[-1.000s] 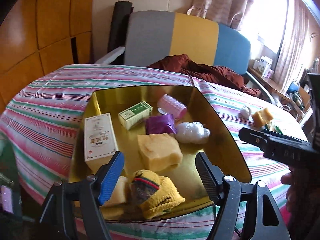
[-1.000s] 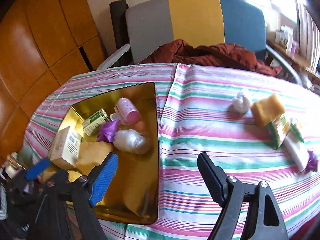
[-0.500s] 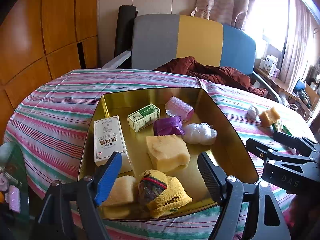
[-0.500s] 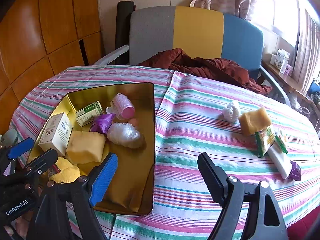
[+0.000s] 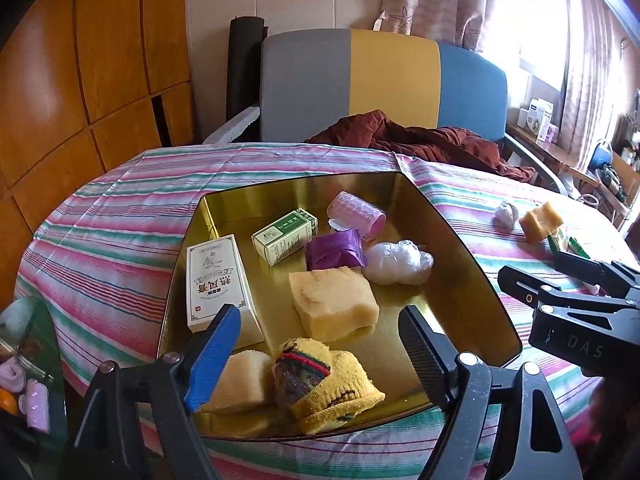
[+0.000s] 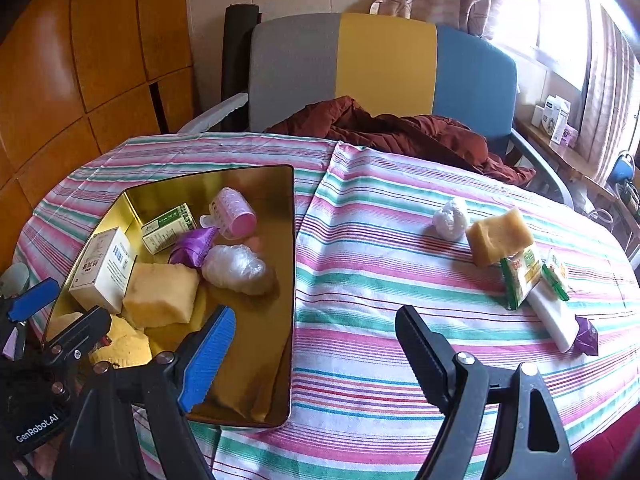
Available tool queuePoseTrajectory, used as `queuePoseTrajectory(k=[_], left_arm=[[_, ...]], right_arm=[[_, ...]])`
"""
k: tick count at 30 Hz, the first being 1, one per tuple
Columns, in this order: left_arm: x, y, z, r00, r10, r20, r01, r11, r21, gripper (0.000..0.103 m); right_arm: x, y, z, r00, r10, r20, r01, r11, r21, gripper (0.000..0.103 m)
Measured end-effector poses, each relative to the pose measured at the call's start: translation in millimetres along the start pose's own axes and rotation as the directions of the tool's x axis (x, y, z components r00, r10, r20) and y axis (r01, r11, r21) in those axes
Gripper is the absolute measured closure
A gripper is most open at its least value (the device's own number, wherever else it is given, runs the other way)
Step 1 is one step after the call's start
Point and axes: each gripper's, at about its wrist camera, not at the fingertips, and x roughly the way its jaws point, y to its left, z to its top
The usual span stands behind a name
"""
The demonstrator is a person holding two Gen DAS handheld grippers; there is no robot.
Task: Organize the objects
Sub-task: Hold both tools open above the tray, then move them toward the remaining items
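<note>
The left claw (image 5: 316,354) is being opened, empty, above the gold tray (image 5: 460,240), while the right claw (image 6: 312,354) is being held apart, empty, beside the tray's right wall.

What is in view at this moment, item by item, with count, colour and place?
Tray: 1, gold, table's left.
Boxes: 2, white and green-white, in tray.
Hair roller: 1, pink, in tray.
Packet: 1, purple, in tray.
Plastic wad: 1, white, in tray.
Sponges: 2, yellow, in tray.
Sock: 1, yellow, tray front.
Loose sponge: 1, tablecloth right.
Loose wad: 1, white.
Green packs: several.
White bar: 1.
Left gripper: opening, empty.
Right gripper: open, empty.
</note>
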Motion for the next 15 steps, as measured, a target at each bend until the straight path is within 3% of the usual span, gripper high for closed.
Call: queuePoseTrajectory(k=[15], left_arm=[[-3.1,-5.2,0.6,1.0,0.018,0.02,-0.019,0.999,0.032,0.02]], right_arm=[[0.8,-6.8,-1.6,1.0,-0.011,-0.009,0.011,1.0,0.019,0.019]])
